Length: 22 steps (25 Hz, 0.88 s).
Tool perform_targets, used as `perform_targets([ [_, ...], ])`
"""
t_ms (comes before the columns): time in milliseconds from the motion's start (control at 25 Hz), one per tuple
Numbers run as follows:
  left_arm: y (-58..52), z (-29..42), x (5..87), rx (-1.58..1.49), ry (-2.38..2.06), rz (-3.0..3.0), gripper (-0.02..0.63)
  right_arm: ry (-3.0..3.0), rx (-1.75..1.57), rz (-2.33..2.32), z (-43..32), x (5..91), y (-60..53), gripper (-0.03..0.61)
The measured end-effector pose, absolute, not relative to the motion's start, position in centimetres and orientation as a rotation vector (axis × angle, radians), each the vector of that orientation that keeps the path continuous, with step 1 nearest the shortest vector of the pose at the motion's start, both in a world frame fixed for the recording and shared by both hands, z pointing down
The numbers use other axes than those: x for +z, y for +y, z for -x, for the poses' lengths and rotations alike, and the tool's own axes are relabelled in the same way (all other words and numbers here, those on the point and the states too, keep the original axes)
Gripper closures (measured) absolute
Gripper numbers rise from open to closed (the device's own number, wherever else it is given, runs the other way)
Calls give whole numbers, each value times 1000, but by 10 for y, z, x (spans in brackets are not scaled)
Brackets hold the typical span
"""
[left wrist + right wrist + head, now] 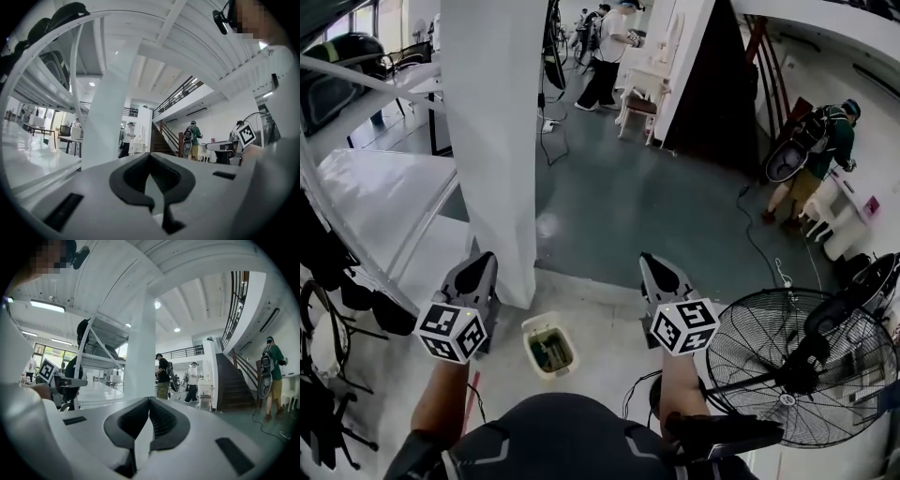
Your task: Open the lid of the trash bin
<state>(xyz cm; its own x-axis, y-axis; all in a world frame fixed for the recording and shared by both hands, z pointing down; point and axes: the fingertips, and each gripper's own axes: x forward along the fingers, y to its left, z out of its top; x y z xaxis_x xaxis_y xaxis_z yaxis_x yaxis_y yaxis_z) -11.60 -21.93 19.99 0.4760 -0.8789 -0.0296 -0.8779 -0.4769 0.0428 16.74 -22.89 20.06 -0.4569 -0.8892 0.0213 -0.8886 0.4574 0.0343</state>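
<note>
A small cream trash bin (549, 346) stands on the pale floor, straight below me and between my two hands. Its top shows a dark inside; I cannot make out a lid. My left gripper (479, 269) is held level well above the floor, left of the bin, jaws shut and empty. My right gripper (655, 269) is held level at the same height, right of the bin, also shut on nothing. The left gripper (150, 155) and the right gripper (149, 399) each look out across the hall over closed jaw tips. The bin is in neither gripper view.
A wide white pillar (492, 141) rises just ahead of the bin. A black floor fan (797, 375) stands close at the right. A white table and rack (375, 187) with dark gear fill the left. People (605, 52) stand farther off, and a cable (759, 248) lies on the green floor.
</note>
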Motion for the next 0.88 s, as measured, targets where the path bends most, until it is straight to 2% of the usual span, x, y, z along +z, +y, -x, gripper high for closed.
perform_targets([
  [880, -211, 113, 203, -95, -1654, -2646, 606, -2639, 8, -1595, -165, 220, -227, 552],
])
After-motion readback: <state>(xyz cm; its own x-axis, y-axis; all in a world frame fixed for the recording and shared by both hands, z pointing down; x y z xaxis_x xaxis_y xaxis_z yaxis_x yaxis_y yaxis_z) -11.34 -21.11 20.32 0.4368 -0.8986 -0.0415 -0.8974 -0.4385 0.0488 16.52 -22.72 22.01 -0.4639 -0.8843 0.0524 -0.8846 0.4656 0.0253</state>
